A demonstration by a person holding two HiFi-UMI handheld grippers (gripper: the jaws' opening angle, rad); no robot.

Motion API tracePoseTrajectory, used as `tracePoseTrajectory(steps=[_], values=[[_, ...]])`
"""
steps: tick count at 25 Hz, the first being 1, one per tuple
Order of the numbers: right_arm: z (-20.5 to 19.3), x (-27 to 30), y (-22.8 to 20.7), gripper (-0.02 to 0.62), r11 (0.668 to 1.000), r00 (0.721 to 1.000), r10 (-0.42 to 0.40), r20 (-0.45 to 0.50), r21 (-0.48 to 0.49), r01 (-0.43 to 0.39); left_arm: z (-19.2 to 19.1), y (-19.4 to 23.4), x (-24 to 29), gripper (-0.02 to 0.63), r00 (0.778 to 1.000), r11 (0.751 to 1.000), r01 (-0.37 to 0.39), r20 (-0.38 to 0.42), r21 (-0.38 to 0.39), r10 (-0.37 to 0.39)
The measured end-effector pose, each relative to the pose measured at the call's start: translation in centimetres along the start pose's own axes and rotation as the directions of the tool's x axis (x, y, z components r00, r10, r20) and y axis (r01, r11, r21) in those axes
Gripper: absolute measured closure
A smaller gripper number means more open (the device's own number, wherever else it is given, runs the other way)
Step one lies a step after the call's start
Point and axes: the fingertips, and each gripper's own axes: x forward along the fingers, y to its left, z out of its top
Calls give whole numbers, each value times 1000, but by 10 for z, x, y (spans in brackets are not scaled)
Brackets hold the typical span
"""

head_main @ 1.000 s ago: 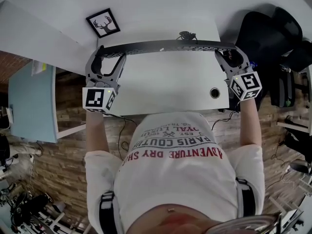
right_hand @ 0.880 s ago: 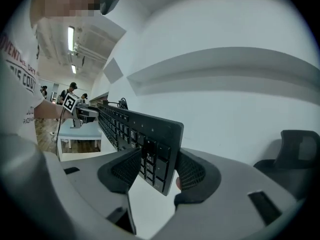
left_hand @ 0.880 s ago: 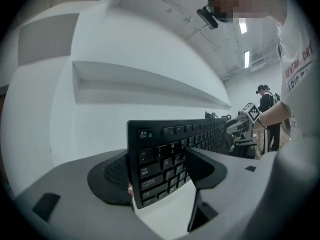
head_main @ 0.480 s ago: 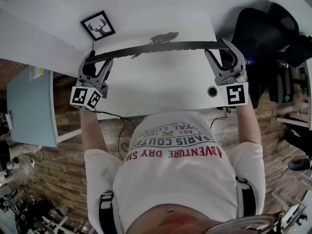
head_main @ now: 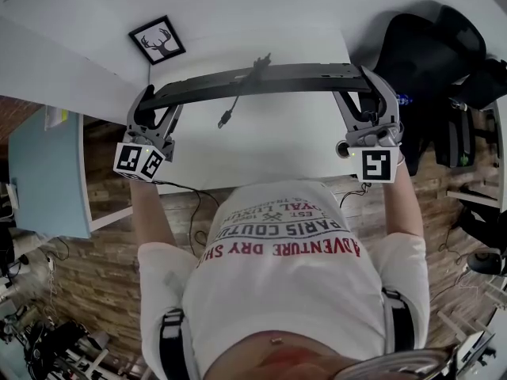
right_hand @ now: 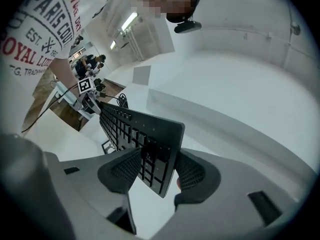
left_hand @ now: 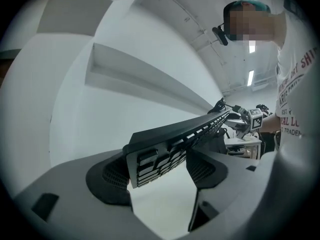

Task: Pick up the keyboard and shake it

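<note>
Keyboard (head_main: 261, 77) hangs in the air above the white desk (head_main: 269, 145), long axis running left to right, its cable (head_main: 234, 105) dangling. The left gripper (head_main: 162, 101) clamps its left end and the right gripper (head_main: 356, 85) its right end. Neither is nearer, so a shake probably needs both moving together.

Both arms stretched forward; left gripper (head_main: 161, 103) and right gripper (head_main: 363, 95) jaws clamped on keyboard (head_main: 261, 78) ends
</note>
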Motion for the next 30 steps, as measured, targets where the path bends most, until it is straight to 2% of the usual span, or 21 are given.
tracePoseTrajectory(steps=[2,5,8,13,18,20,23,30], values=[[-4,1,1,365,999,1000,17,-22,30,-16,0,-1,1,275,1000,1000,-4,-13,4,4],[-6,7,0,365,982,999,29,-14,188,-26,-1,-2,1,275,999,1000,-17,-42,15,18],[-23,8,9,365,953,992,107,-69,290,-83,-5,-5,-1,275,995,1000,-23,-94,19,25],[-63,1,32,367,874,956,234,-180,470,-125,-19,-11,-8,275,981,999,-31,-188,34,37],[-99,-4,63,368,779,912,342,-226,611,-140,-40,-18,-17,275,953,998,-46,-296,51,59],[-111,-7,74,367,749,898,370,-239,649,-136,-46,-21,-20,273,944,997,-50,-323,60,67],[-119,-9,86,367,724,882,398,-251,677,-134,-52,-22,-23,273,935,996,-55,-347,69,76],[-125,-12,101,368,710,860,437,-262,687,-151,-63,-24,-34,272,924,996,-69,-372,64,88]])
